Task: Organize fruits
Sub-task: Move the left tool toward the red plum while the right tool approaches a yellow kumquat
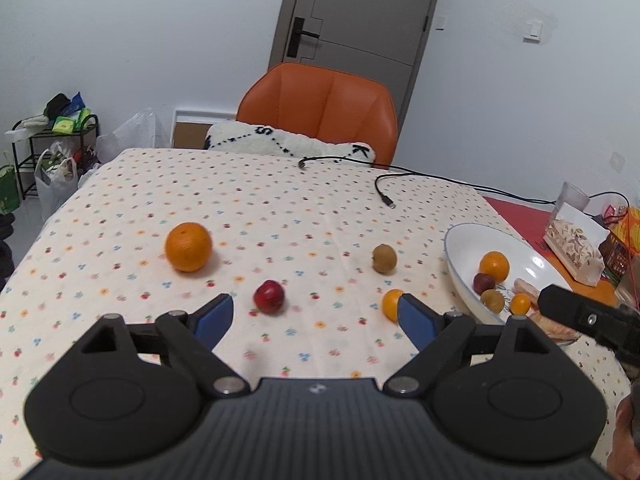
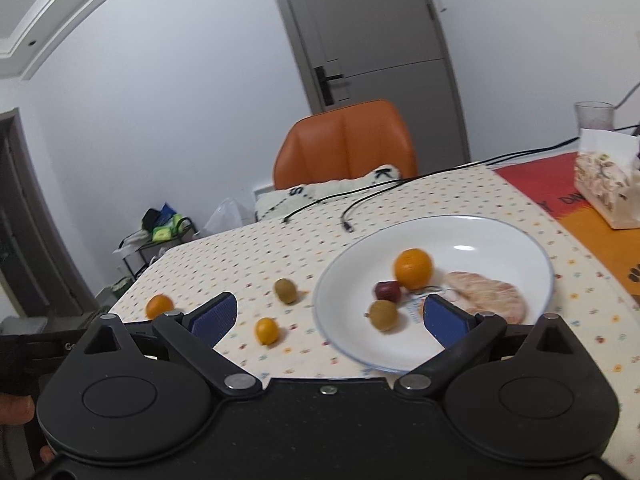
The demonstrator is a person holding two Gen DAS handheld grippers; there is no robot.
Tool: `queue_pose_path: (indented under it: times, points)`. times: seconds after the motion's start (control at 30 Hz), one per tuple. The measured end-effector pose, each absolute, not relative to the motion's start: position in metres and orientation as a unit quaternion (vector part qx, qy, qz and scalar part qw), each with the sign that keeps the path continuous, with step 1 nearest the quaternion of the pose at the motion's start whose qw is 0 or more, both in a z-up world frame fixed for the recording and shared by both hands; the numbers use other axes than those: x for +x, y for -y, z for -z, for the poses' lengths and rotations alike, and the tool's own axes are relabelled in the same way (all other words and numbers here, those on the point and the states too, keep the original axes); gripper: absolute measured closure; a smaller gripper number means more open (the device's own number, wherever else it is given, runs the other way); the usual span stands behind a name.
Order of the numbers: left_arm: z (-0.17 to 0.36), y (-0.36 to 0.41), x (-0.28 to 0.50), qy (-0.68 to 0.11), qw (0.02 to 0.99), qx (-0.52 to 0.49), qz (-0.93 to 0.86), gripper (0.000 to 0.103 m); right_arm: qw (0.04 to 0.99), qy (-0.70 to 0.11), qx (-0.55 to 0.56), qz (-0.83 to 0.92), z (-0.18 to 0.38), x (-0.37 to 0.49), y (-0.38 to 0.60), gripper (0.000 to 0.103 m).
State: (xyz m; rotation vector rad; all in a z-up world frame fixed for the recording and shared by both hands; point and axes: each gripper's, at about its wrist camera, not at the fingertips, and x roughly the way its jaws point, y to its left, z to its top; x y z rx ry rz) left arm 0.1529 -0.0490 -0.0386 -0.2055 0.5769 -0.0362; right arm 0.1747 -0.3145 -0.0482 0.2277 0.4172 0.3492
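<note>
On the dotted tablecloth (image 1: 280, 216), with an orange chair (image 1: 320, 108) at 12 o'clock, round fruits show no long axis; the left gripper (image 1: 316, 314) and right gripper (image 2: 328, 316) stand open, empty.

The left claw (image 1: 314, 314) is matte black plastic, with two angular fingers (image 1: 212, 314) faced in blue textured pads. Each finger hangs on black linkage bars joined by round silver pivot pins. Behind them sit two broad rounded housings, each with a shallow oval recess, flanking a ribbed grey-black centre plate with a small silver mark. The right claw (image 2: 330, 318) is built the same way: black body, blue knurled pads (image 2: 444, 320), silver pins, a small silver screw at the centre, and triangular cut-outs at the outer corners.
</note>
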Motion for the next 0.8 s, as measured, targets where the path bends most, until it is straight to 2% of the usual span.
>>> queue_pose_path:
  times: [0.2,0.3,0.6,0.8]
  points:
    - [0.041,0.038,0.15,-0.286,0.952,-0.107,0.015,0.015,0.956,-0.208,0.099,-0.184,0.049,0.171,0.294,0.002]
    - [0.042,0.034,0.15,-0.284,0.953,-0.108,0.013,0.015,0.953,-0.216,0.098,-0.188,0.05,0.174,0.288,0.006]
    - [0.045,0.025,0.154,-0.28,0.953,-0.116,0.01,0.02,0.946,-0.234,0.078,-0.211,0.053,0.179,0.263,0.022]
    - [0.047,0.021,0.162,-0.284,0.951,-0.121,0.01,0.033,0.94,-0.249,0.067,-0.223,0.056,0.188,0.251,0.037]
